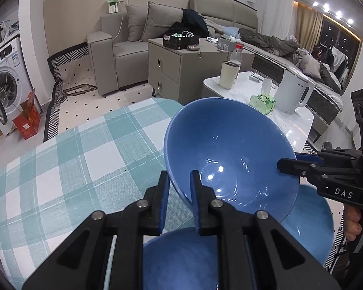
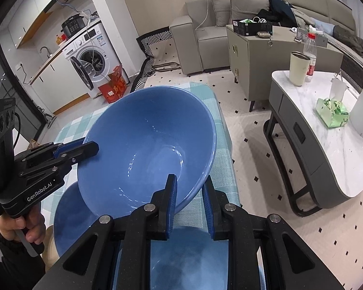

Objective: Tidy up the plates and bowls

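Beige sofa, a bedside cabinet and a washing machine with its door open fill the background of a lived-in room with a dotted tile floor. Nearer the cameras stands a table under a teal and white checked cloth; beside its far right corner is a marble-topped side table carrying a cream tumbler, a red-capped bottle, a green tissue pack and a white kettle.

Above the cloth, toward the table's right edge, a blue bowl is held off the surface, tilted so its glossy inside faces the cameras. Both tongs grip it by the rim. The left gripper is clamped on the near left part of the rim, one finger inside the bowl and one outside. The right gripper is clamped on the opposite side of the rim in the same way, one finger inside and one outside; in the left wrist view its black fingers reach in from the right edge. A hand holds the left gripper's handle.

Below the lifted bowl, near the table's front edge, lie two more blue dishes: one directly under the gripper bodies, another further toward the right edge, partly hidden by the raised bowl. Whether these are bowls or plates I cannot tell.
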